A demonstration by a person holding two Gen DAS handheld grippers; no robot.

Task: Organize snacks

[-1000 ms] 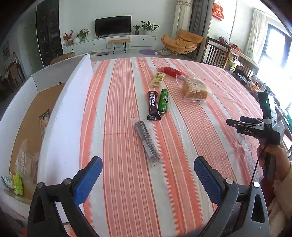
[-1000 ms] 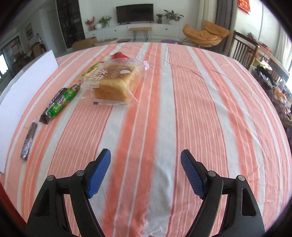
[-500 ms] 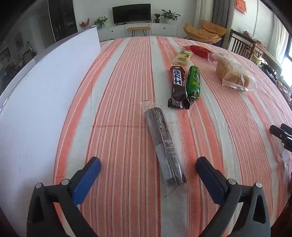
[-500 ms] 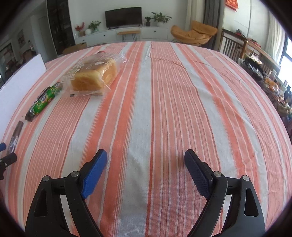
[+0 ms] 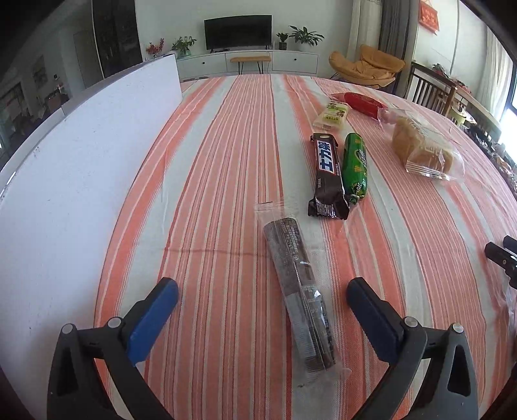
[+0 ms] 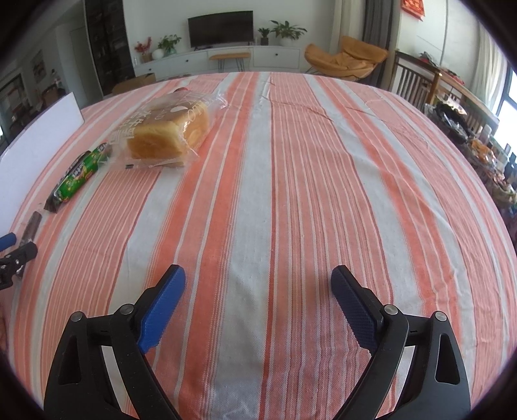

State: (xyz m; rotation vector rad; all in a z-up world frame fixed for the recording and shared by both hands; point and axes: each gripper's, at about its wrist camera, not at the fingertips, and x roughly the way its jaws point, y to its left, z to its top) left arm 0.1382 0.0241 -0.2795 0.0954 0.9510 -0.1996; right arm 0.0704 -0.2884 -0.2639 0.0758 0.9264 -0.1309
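Currently left gripper [image 5: 262,295] jaws wide, empty; dark wafer pack [image 5: 299,290] lies between them at lower centre, long axis running up-frame. Right gripper [image 6: 258,281] jaws opening, empty, further away.

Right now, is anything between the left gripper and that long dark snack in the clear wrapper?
Nothing visible. The left gripper is open, and the long dark snack lies flat on the striped cloth, its near end already between the fingers.

Looks like a home living room: TV [image 5: 238,31] at 12 o'clock, orange lounge chair [image 5: 366,66] at 1, striped tablecloth [image 5: 226,161].
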